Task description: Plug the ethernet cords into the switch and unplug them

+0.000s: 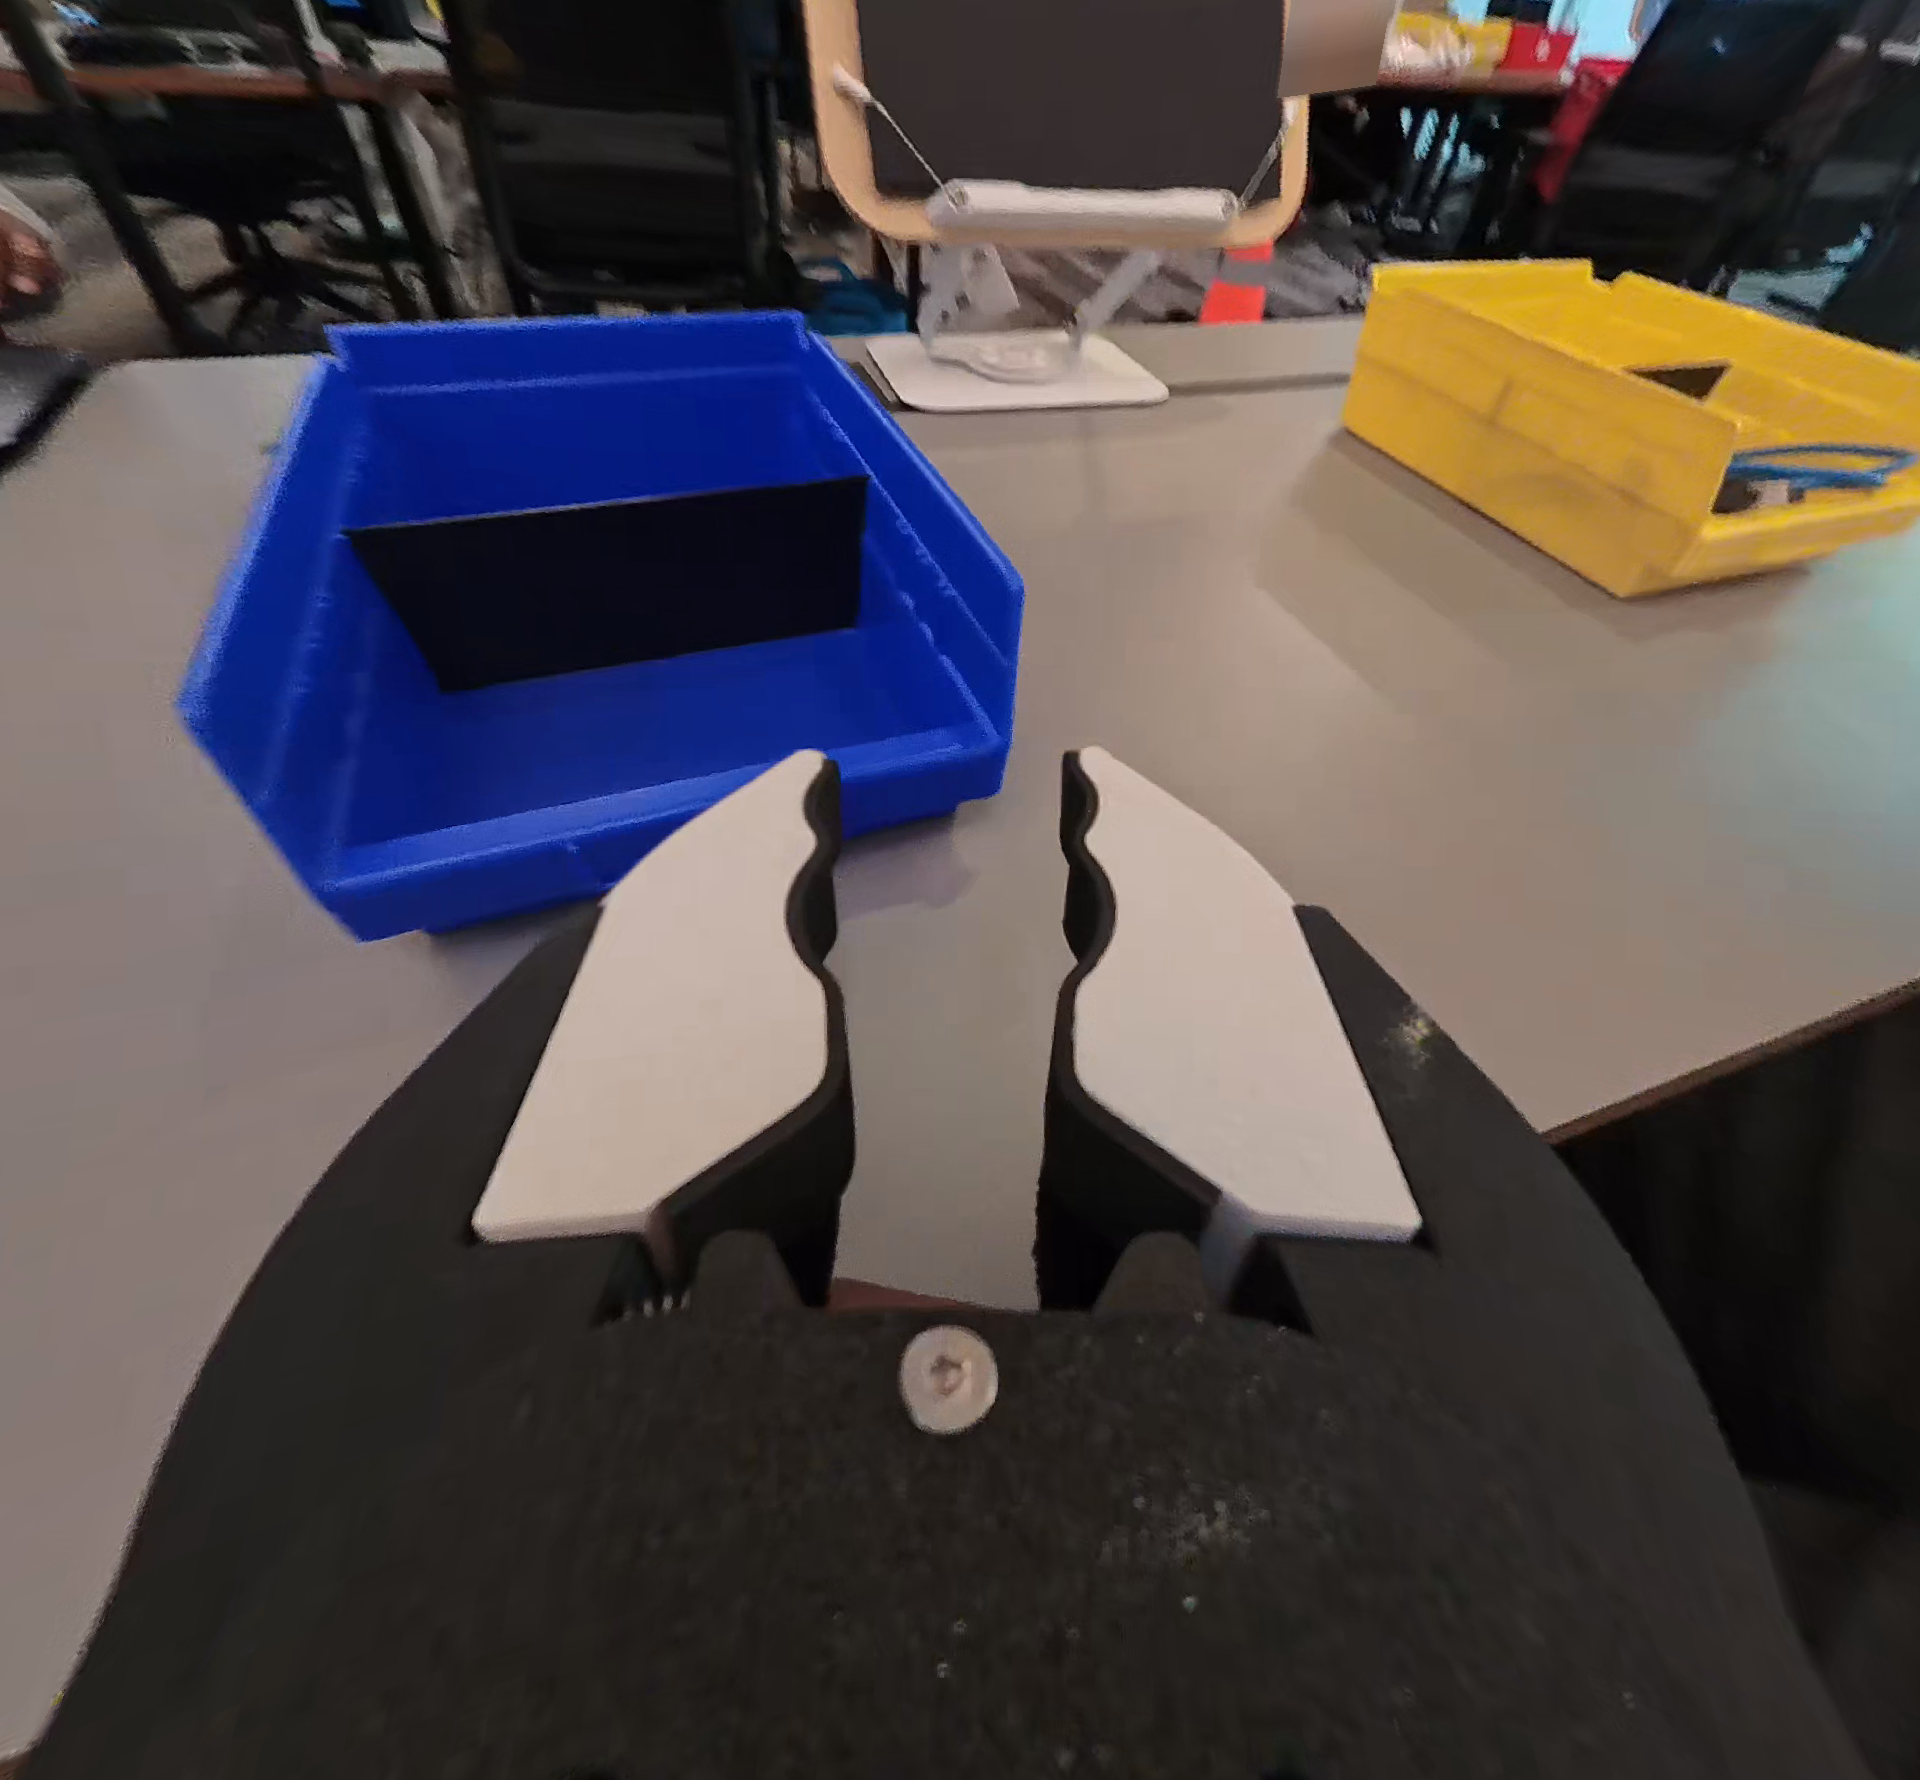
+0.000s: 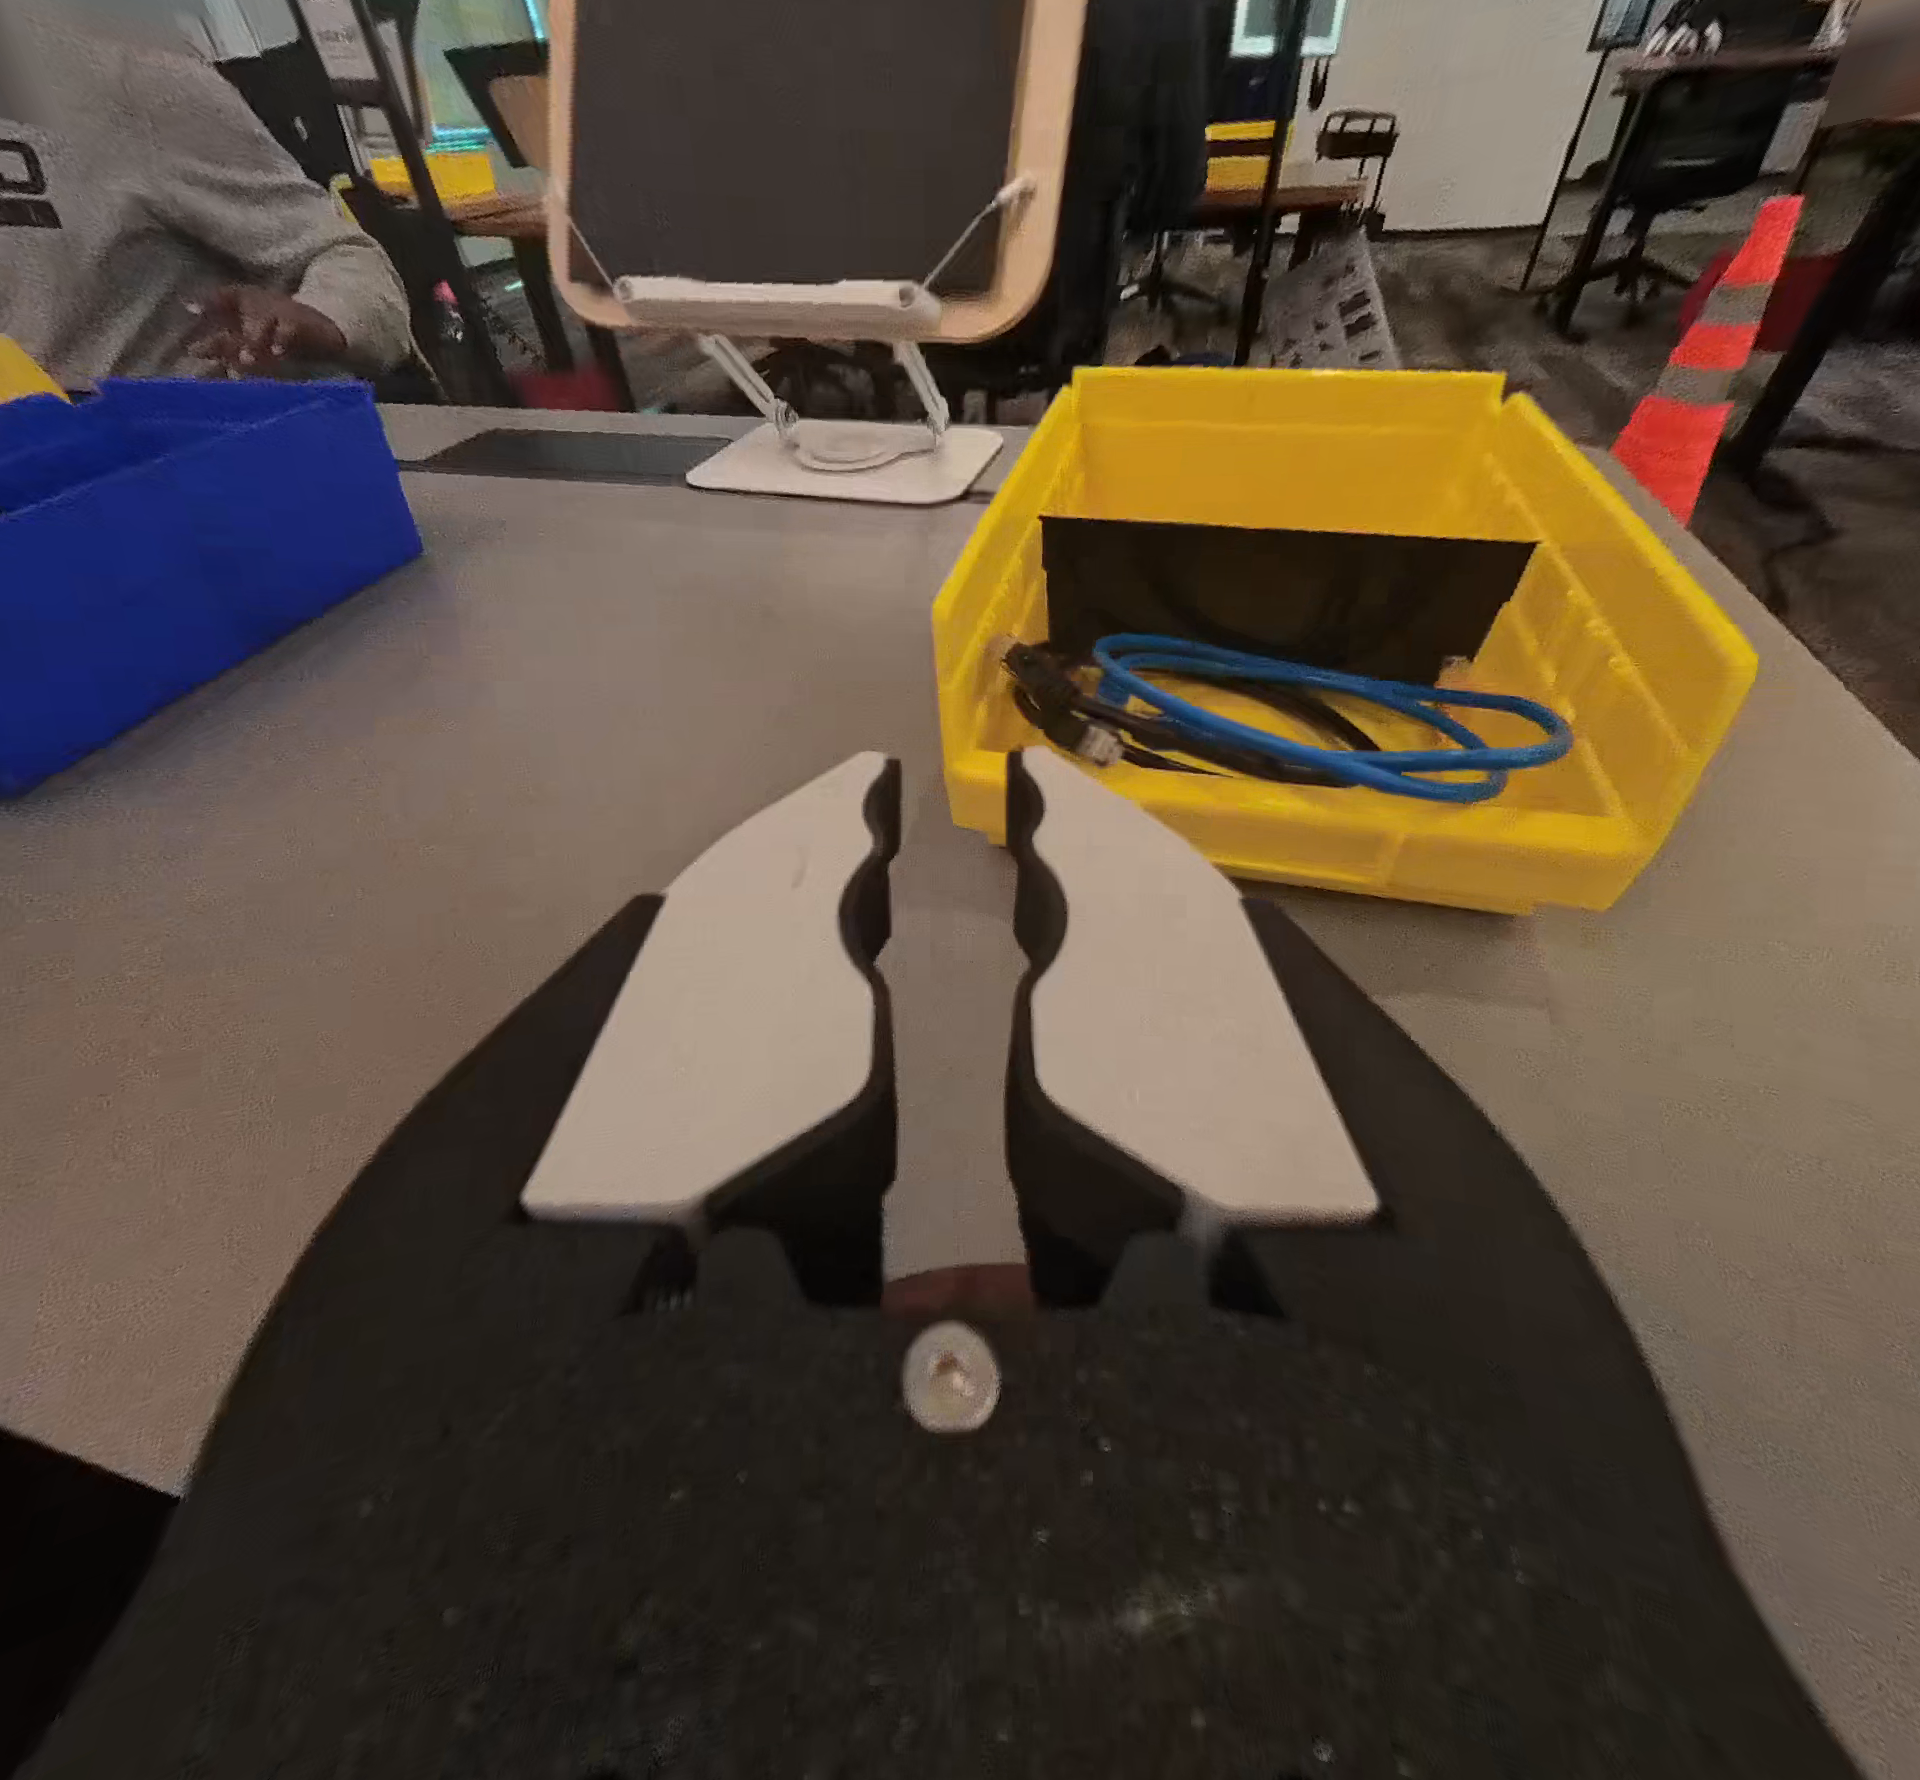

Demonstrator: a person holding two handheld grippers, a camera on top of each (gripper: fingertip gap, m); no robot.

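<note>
Above a grey table (image 2: pixel 644 691), both grippers hang empty — the left gripper (image 1: pixel 948 780) parted before a blue bin (image 1: pixel 582 795), the right gripper (image 2: pixel 951 774) narrowly apart beside a yellow bin (image 2: pixel 1351 857) holding blue cord (image 2: pixel 1351 722) and black cord (image 2: pixel 1070 702).

Cords (image 2: pixel 1340 722) lie in the right bin (image 2: pixel 1683 681); another bin (image 1: pixel 301 650) sits well left on the table (image 1: pixel 1247 691).

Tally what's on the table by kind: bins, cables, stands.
Bins: 2, the blue bin and the yellow bin
Cables: 2, the blue cable and the black cable, both in the yellow bin
Stands: 1, the white stand
Total: 5
</note>
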